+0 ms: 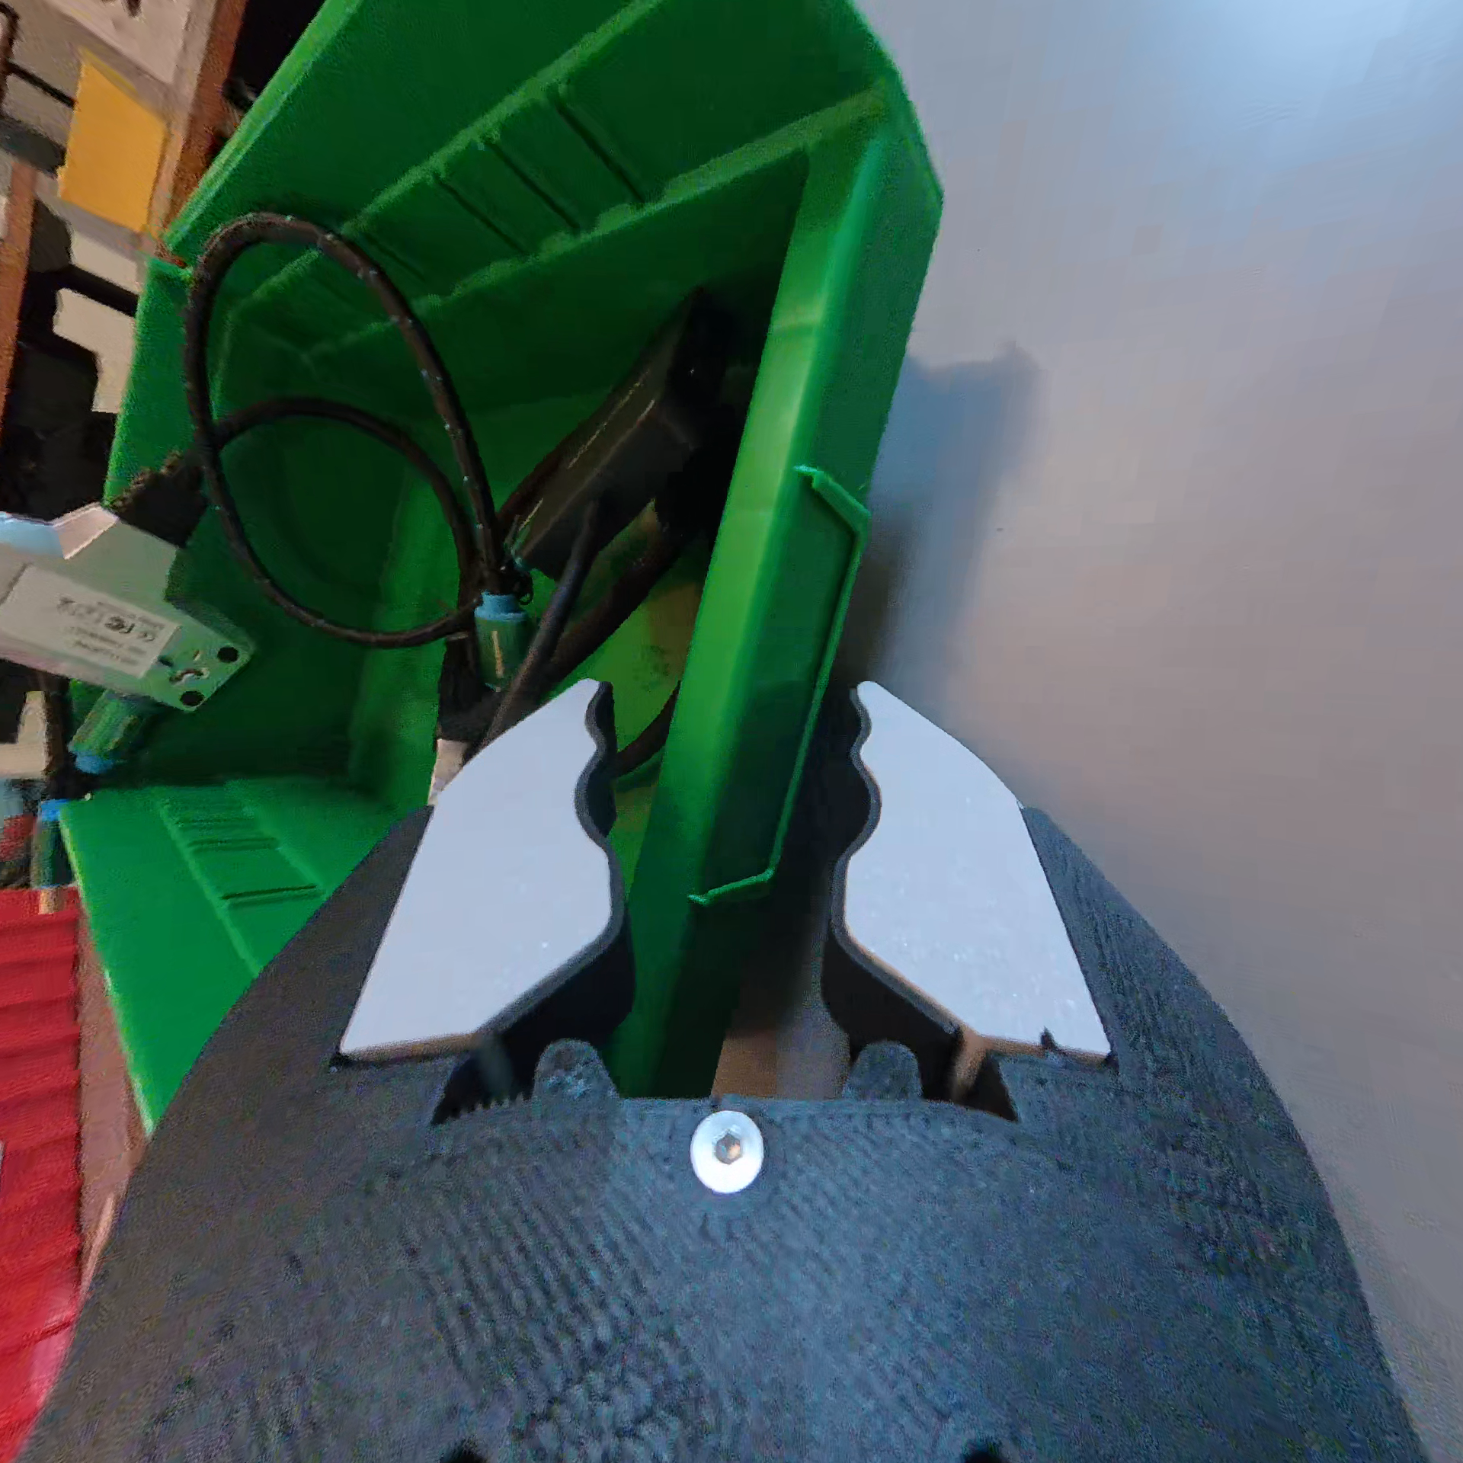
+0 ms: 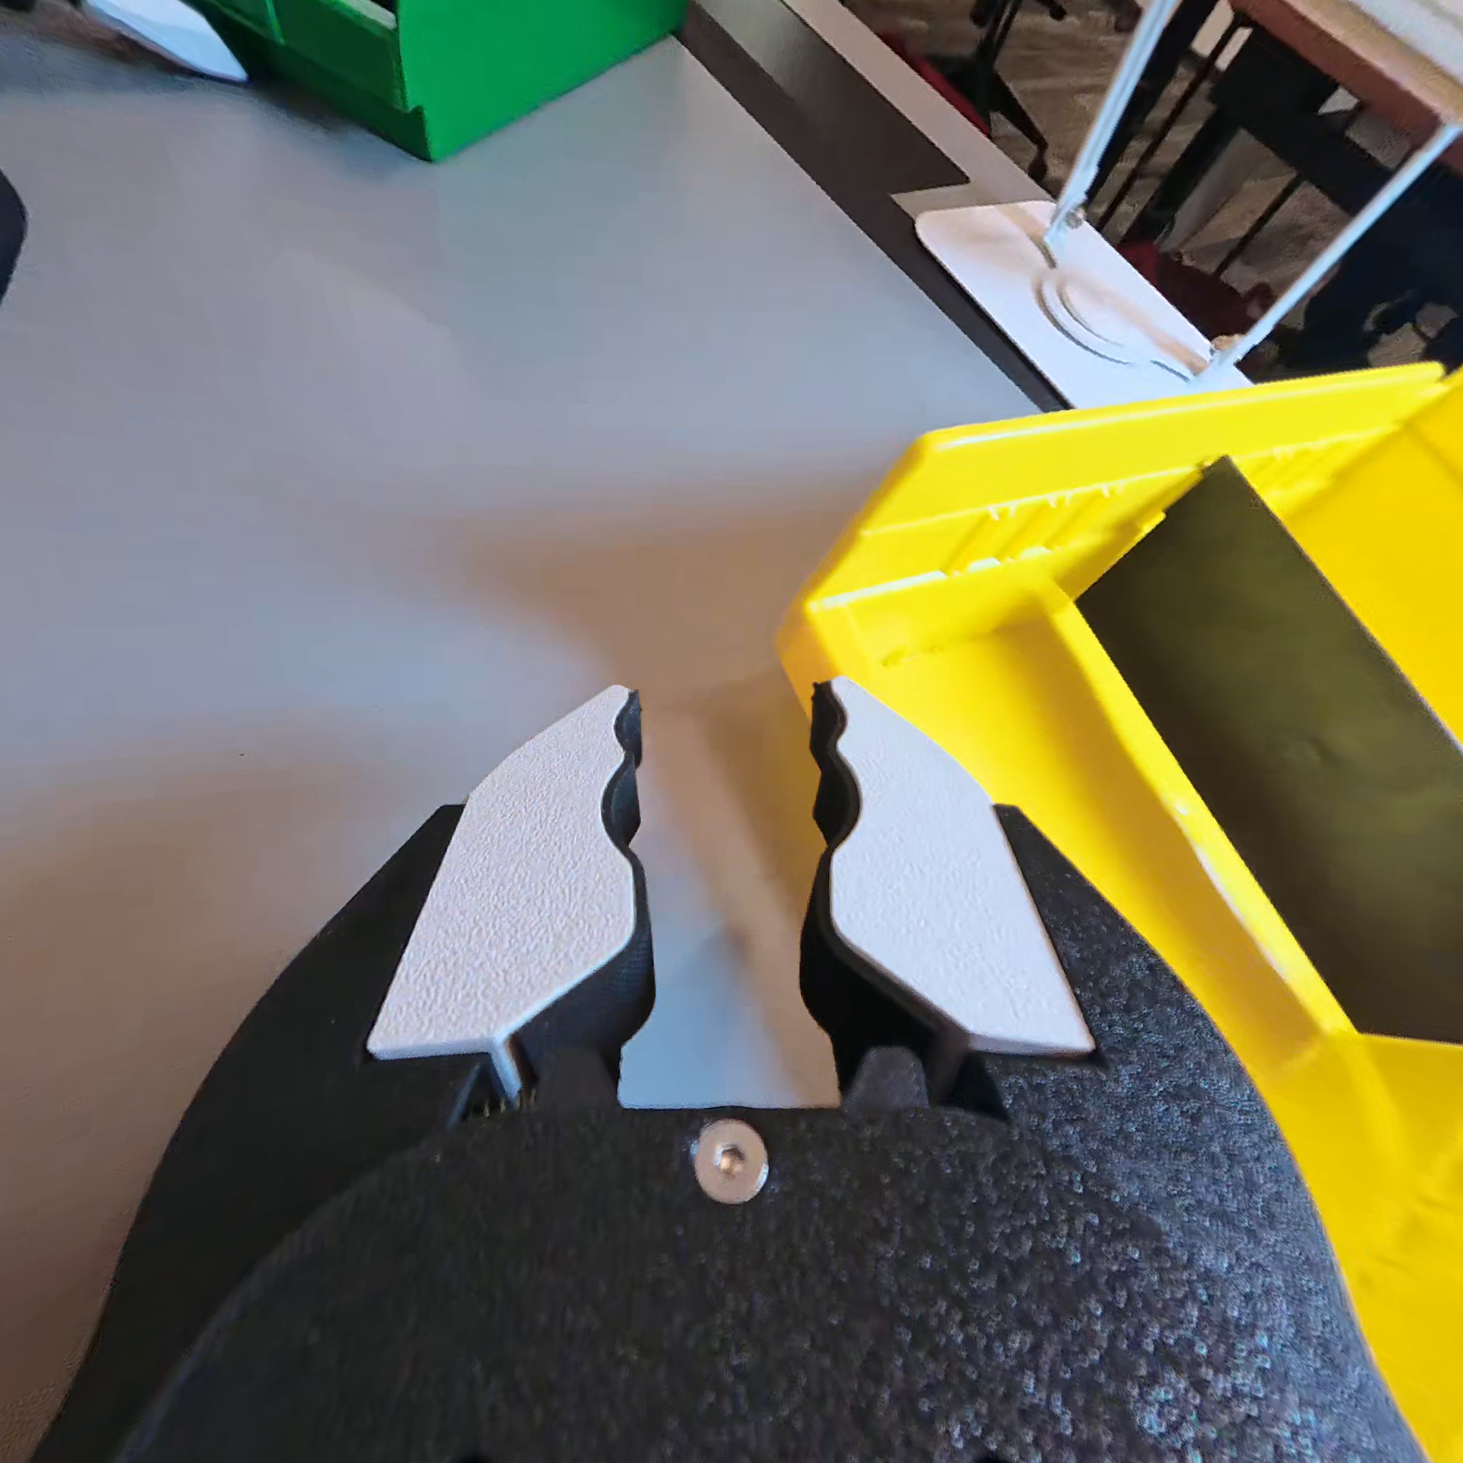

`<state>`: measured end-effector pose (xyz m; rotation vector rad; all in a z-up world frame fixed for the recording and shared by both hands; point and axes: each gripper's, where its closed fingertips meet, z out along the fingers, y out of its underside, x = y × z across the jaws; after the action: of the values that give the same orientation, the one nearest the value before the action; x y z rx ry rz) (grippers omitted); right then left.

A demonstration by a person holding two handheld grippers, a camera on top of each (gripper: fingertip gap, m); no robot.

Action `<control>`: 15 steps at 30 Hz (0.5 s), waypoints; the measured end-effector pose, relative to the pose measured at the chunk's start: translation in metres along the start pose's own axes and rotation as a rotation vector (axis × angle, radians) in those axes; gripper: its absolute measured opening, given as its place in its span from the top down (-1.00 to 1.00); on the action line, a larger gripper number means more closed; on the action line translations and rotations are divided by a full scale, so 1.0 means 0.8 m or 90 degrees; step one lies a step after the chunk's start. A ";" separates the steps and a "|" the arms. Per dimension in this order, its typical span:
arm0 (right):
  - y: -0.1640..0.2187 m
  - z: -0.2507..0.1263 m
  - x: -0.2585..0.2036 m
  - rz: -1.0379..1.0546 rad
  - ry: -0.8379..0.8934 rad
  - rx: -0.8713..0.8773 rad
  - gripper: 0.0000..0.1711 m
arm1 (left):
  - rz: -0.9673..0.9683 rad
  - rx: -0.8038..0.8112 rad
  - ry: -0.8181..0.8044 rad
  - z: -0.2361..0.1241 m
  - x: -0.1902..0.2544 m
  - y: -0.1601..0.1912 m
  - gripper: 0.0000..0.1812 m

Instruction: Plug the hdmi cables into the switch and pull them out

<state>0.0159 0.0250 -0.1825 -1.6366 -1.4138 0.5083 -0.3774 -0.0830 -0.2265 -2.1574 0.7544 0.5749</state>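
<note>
A green bin point(image 1: 831, 317) holds a black switch box point(image 1: 625, 451), looped black braided cables point(image 1: 198, 356) and a teal-ended plug point(image 1: 499, 633). A silver box point(image 1: 103, 609) with a black plug in its end sits at the bin's left side. My left gripper point(image 1: 732, 697) is open and straddles the bin's near wall. Its left finger point(image 1: 507, 871) lies against the wall's inner face, and a dark gap shows at the right finger. My right gripper point(image 2: 724, 697) is open and empty over the grey table point(image 2: 317, 475), far from the green bin point(image 2: 491, 79).
A yellow bin point(image 2: 1029, 554) stands just right of my right gripper. A white lamp base point(image 2: 1061, 285) sits at the table's far edge. Red material point(image 1: 32, 1029) lies left of the green bin. More teal plugs point(image 1: 103, 728) hang below the silver box. Left tips to right tips: about 40 cm.
</note>
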 end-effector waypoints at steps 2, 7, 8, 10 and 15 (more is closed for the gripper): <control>0.002 0.003 -0.008 -0.017 -0.008 0.006 0.52 | -0.020 0.036 0.026 -0.019 -0.002 -0.020 0.43; 0.005 0.010 -0.026 -0.003 -0.063 0.021 0.53 | -0.125 0.121 0.028 -0.061 -0.051 -0.066 0.54; 0.004 0.010 -0.030 -0.001 -0.070 0.023 0.53 | -0.124 0.099 0.022 -0.057 -0.062 -0.064 0.54; 0.004 0.009 -0.034 -0.011 -0.071 0.025 0.53 | -0.117 0.010 0.064 -0.041 -0.066 -0.047 0.54; 0.017 0.002 -0.036 -0.023 -0.068 0.017 0.55 | -0.108 -0.168 0.190 0.001 -0.043 -0.019 0.71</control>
<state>0.0148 -0.0005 -0.2008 -1.5801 -1.5056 0.5983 -0.3926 -0.0631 -0.1981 -2.5608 0.6712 0.2780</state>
